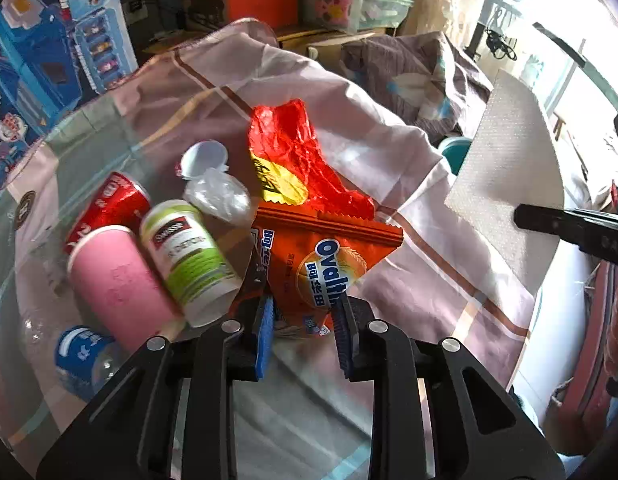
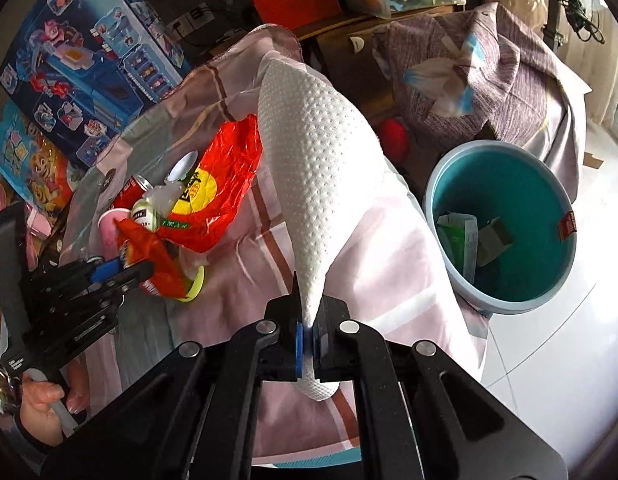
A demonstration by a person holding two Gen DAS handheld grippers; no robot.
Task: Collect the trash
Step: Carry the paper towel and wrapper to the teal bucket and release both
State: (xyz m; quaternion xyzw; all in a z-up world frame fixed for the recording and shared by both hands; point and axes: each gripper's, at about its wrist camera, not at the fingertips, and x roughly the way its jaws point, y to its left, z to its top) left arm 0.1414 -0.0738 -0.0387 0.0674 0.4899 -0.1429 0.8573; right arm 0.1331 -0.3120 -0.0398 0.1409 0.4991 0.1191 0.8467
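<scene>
The right gripper (image 2: 307, 334) is clenched on the bottom corner of a white dimpled paper towel sheet (image 2: 309, 160), which stands up stiffly from the pinch, probably so that the whole sheet comes clear of the table at once; the round teal plastic bin (image 2: 449, 184), already holding some folded scraps, sits just to its right beyond the table edge, so the carry looks short. The left gripper (image 1: 305, 320) has its blue pads (image 1: 265, 332) on either side of the lower edge of an orange foil Ovaltine snack packet (image 1: 329, 256); the right wrist view shows the packet raised in its grip, so I judge it grasped. The remaining litter lies bunched on the pink plaid tablecloth (image 1: 409, 280): a crumpled red plastic bag (image 1: 297, 152), a white and green supplement bottle (image 1: 189, 256), a pink paper cup (image 1: 121, 280) and a red drink can (image 1: 109, 204), touching one another. The left gripper is angled down over the pile; the right points forward, tilted slightly toward the bin.
</scene>
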